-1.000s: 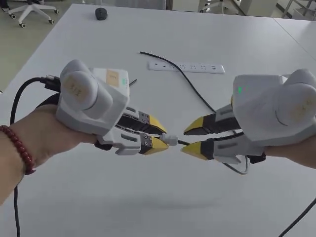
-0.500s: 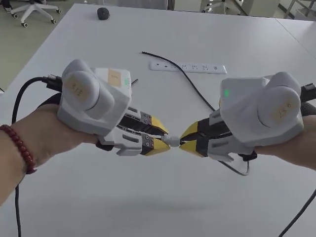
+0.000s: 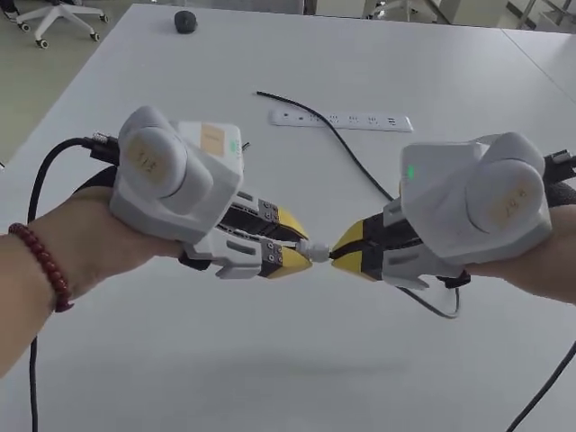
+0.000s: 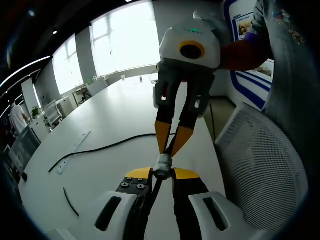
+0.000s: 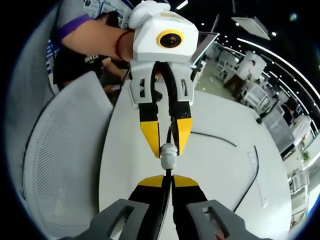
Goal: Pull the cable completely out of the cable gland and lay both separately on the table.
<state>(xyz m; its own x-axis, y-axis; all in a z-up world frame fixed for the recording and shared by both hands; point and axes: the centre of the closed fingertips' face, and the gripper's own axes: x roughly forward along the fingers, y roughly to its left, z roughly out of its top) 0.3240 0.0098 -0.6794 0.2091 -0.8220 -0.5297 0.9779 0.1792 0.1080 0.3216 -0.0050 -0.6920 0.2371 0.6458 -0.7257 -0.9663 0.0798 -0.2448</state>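
**Left gripper clamped on the cable gland, right gripper nipped onto the cable just beyond it**

The left gripper (image 3: 297,245) is closed on the white cable gland (image 3: 315,251). The gland sits right at its yellow fingertips and pokes out past them towards the other tool. In the left gripper view the gland is wedged between the two tips, which stand apart by the width of its body. On the wrist behind this gripper is a dark red bead bracelet (image 3: 40,268).

Just to the right of the gland, tip to tip with the left gripper, the right gripper (image 3: 342,252) is squeezed onto the thin black cable (image 3: 353,158) where it leaves the gland. In the right gripper view its jaws almost meet, with the cable pinched between them. Both tools are held above the white table (image 3: 270,360), noses pointing at each other.

Past the right gripper, the cable shows as a loop under that gripper's body. It also runs away over the table, beyond both grippers, and crosses a white power strip (image 3: 342,121) lying flat there.
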